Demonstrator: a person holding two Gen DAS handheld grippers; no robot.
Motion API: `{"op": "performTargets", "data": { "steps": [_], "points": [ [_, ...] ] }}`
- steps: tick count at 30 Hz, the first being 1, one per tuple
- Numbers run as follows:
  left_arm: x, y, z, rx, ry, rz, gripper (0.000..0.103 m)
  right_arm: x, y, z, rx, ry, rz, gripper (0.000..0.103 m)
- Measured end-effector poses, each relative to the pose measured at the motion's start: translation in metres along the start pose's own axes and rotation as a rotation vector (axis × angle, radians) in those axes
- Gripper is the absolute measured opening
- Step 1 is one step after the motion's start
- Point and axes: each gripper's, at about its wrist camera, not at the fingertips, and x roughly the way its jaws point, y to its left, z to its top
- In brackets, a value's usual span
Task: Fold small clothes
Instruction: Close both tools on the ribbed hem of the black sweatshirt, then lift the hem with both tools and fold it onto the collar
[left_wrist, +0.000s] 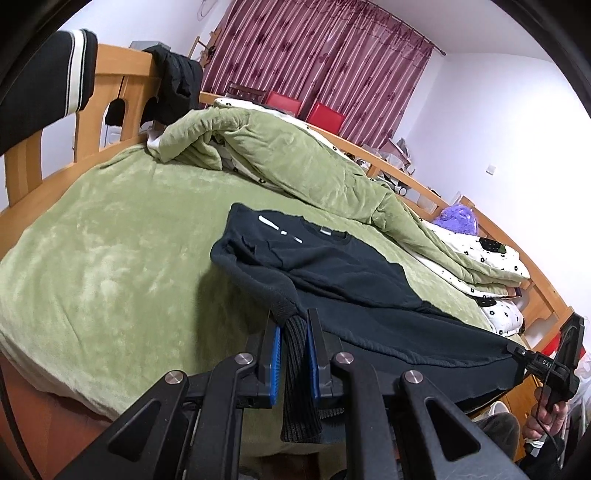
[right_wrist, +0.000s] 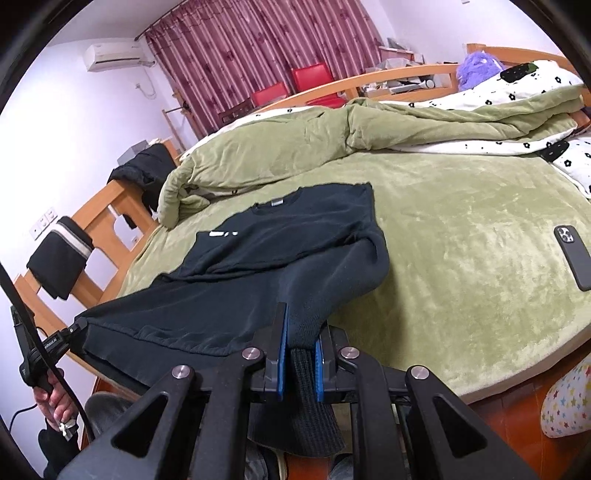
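Note:
A black sweatshirt (left_wrist: 332, 258) lies chest-up on the green bed, collar away from me, its lower part pulled off the near bed edge. My left gripper (left_wrist: 293, 325) is shut on the ribbed cuff of its left sleeve (left_wrist: 295, 354). My right gripper (right_wrist: 301, 332) is shut on the ribbed cuff of the other sleeve (right_wrist: 306, 369). The sweatshirt also shows in the right wrist view (right_wrist: 280, 236). The hem stretches between both grippers. The right gripper also shows in the left wrist view (left_wrist: 517, 354), the left gripper in the right wrist view (right_wrist: 74, 328).
The bed has a green plush cover (left_wrist: 110, 240) and a rumpled green quilt (left_wrist: 295, 155) at the far side. A black phone (right_wrist: 572, 254) lies on the bed at right. Dark clothes (right_wrist: 59, 266) hang over the wooden footboard (left_wrist: 110, 74). A purple plush toy (right_wrist: 476, 66) sits beyond.

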Motion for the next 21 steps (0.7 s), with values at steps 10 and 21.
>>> {"op": "performTargets", "data": {
  "steps": [10, 21],
  "points": [
    [0.054, 0.001, 0.051, -0.018, -0.027, 0.019, 0.012, 0.035, 0.001, 0.064, 0.070, -0.053, 0.006, 0.012],
    [0.166, -0.013, 0.135, 0.044, -0.041, 0.086, 0.012, 0.156, -0.021, 0.158, 0.158, -0.072, 0.015, 0.012]
  ]
}}
